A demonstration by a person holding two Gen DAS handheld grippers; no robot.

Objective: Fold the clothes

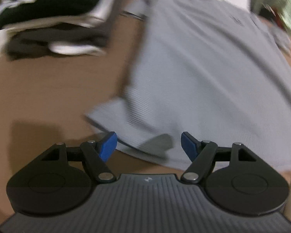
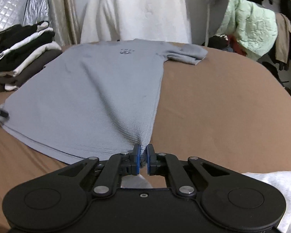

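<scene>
Now right tool (image 2: 143,155) pinching grey shirt (image 2: 91,97) hem, left tool (image 1: 149,145) spread wide

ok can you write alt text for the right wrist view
The right gripper is shut on the hem corner of a grey ribbed short-sleeved t-shirt spread flat on a brown table. A stack of folded black, white and brown clothes sits at the far left, with hanging garments behind.

The grey shirt (image 2: 83,97) is soft cloth with tiny bumpy ribs; the worktop (image 2: 223,106) wears smooth, dull brown cloth; the right gripper (image 2: 143,159) is dull black plastic with shiny metal pins; the green jacket (image 2: 250,27) looks crinkly.
</scene>
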